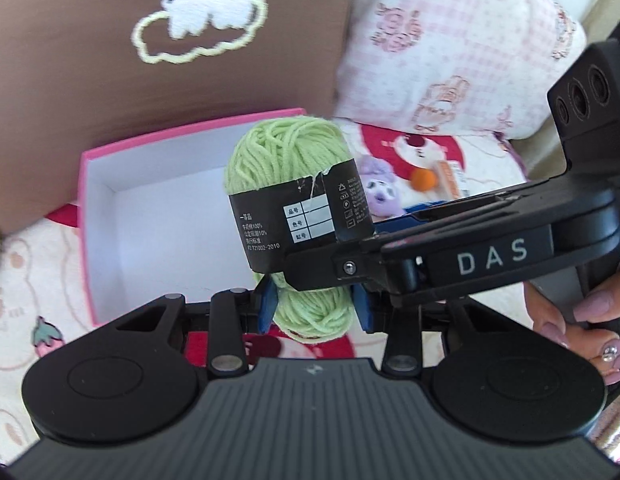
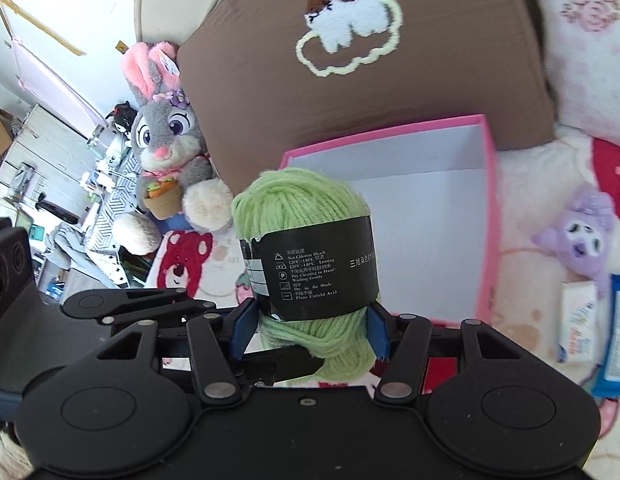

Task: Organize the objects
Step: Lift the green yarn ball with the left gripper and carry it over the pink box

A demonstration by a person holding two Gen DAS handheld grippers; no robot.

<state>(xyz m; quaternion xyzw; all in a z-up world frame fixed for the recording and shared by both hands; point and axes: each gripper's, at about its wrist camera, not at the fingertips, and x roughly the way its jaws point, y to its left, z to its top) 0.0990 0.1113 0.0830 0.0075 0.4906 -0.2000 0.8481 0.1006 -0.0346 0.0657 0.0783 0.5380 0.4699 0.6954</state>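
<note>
While both tools close on the same skein of pale green yarn (image 1: 288,168), the move ahead turns on where the open pink cardboard box with a white inside (image 1: 150,216) lies: just beyond and below the skein, its mouth facing up on the patterned bed cover (image 1: 26,292).

The left tool (image 1: 314,304) has its blue pads part-closed on the skein's lower end. The right tool (image 2: 310,330) grips the same lower end from the other side, its jaws a little wider. The skein's long axis stands roughly upright, rising out of the pads, so neither hand is clearly nearer the box.

A black paper band (image 2: 314,268) with white care symbols wraps the skein's middle; its edge is torn in the left view. The yarn looks soft and would likely squash under the pads.

Likely the skein must travel forward over the near pink rim before either tool lets go.
</note>
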